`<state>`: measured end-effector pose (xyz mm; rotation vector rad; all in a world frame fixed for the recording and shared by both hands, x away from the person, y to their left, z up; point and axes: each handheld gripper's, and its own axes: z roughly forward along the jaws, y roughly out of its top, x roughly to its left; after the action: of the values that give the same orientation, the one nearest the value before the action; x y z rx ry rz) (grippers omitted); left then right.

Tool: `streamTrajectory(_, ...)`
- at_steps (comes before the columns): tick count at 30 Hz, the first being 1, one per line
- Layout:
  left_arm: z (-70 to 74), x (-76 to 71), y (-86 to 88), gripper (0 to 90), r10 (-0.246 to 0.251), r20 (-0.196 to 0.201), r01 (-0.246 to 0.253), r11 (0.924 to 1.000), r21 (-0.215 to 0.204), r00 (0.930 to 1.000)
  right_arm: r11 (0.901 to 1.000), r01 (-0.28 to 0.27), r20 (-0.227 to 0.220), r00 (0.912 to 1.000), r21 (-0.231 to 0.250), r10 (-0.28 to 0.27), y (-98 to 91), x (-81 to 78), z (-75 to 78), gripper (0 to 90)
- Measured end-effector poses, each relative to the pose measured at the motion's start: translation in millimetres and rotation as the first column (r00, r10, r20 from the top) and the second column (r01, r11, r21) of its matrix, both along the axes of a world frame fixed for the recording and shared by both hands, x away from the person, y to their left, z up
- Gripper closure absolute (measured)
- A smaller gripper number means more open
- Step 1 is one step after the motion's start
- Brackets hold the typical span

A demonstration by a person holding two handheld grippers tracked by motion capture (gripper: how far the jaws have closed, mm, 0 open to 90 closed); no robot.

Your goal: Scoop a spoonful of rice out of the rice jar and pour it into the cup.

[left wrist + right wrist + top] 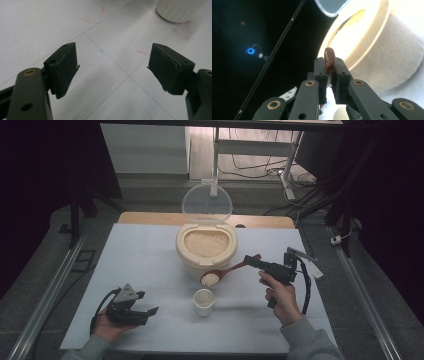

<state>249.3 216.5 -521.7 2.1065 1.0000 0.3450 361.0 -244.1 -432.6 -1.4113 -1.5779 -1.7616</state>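
The table [150,270] is pale bluish white, crossed by thin grey lines, with faint red marks in the left gripper view. At twelve o'clock the bin [206,251] is cream, its rice [206,242] off-white, its raised lid [207,203] clear. The spoon [235,268] is dark reddish brown and carries white rice. At six o'clock from the bin, the cup [204,302] is white with a ribbed wall. Both the left gripper [150,311] and the right gripper [248,260] are black, with brass-coloured pins; the left bears a grey plate. The sleeves are grey.
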Motion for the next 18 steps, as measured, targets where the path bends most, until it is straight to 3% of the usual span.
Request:
streamTrajectory(10,-0.3,0.3,-0.1,23.1,-0.001,-0.002,0.001,1.0,0.002,1.0,0.9956,-0.025,-0.018,0.9996,-0.09,0.023,6.9,0.6,-11.6,82.5)
streamTrajectory(18,-0.7,0.5,-0.1,23.1,-0.002,-0.004,0.002,1.0,0.002,1.0,0.9844,-0.04,-0.007,0.9992,-0.172,0.039,14.6,1.4,-13.2,82.5)
